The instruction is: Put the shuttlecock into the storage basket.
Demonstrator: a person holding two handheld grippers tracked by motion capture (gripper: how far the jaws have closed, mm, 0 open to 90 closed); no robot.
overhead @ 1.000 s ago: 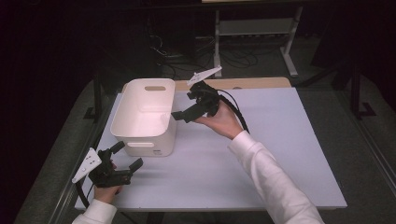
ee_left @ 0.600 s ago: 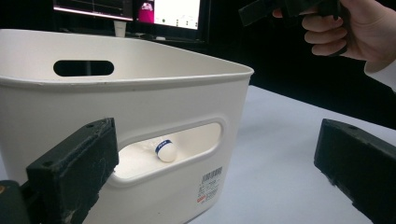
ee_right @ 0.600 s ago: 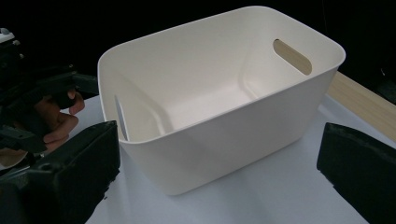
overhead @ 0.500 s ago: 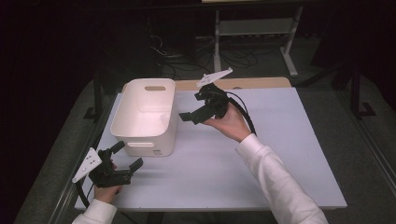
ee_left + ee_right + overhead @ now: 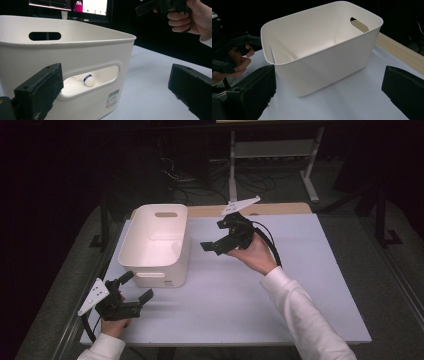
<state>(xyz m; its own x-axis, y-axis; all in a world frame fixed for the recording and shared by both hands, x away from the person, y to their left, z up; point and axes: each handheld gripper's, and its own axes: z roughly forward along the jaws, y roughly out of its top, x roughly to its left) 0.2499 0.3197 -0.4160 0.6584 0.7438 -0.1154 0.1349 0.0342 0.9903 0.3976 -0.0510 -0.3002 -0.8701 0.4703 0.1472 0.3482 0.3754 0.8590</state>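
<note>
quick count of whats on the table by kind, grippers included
white bin: 1
small white ball, seen through the bin's handle slot: 1
grippers, left gripper and right gripper, both with jaws open and holding nothing: 2
total: 4

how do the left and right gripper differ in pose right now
The left gripper sits low at the table's near edge, before the white bin; the right gripper is held up beside the bin. The left points away from the person, the right toward the bin. Both are open and empty.
</note>
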